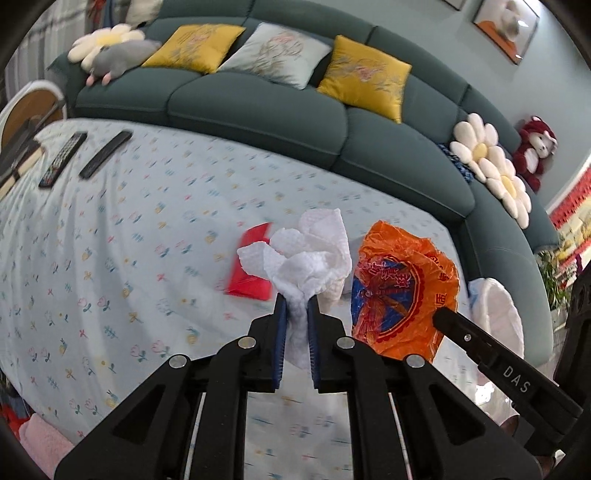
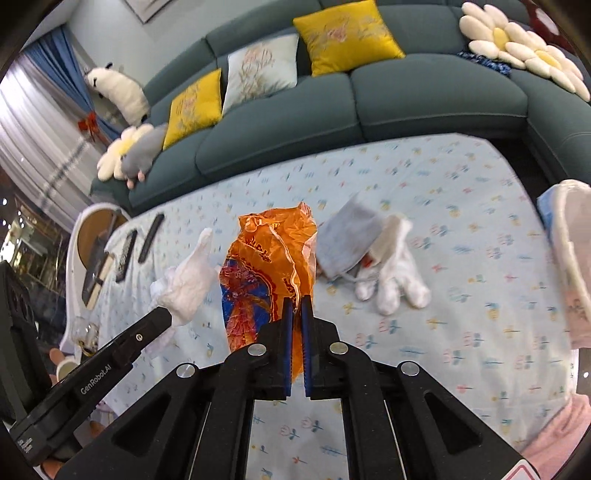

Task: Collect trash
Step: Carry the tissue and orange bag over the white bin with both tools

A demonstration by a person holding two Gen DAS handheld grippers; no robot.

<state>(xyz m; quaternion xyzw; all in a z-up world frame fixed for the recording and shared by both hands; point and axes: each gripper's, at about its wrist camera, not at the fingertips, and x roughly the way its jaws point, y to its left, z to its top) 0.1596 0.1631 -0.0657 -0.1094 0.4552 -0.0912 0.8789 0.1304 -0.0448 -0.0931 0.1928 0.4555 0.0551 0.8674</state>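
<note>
Teal sofa [image 1: 258, 107], blue curtain [image 2: 48, 66]

This is a home living room: a dark teal fabric corner sofa [image 1: 258, 107] carries yellow embroidered cushions [image 1: 364, 75] and plush toys [image 1: 535, 151], framed pictures [image 1: 506, 27] hang above, and two black remote controls [image 1: 62, 158] lie on the floral-cloth surface [image 1: 147, 258].

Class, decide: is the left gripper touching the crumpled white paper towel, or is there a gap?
Touching. The left wrist view shows the left gripper with both blue pads pressed against the crumpled white paper towel, which bunches between them and fans out above.
</note>
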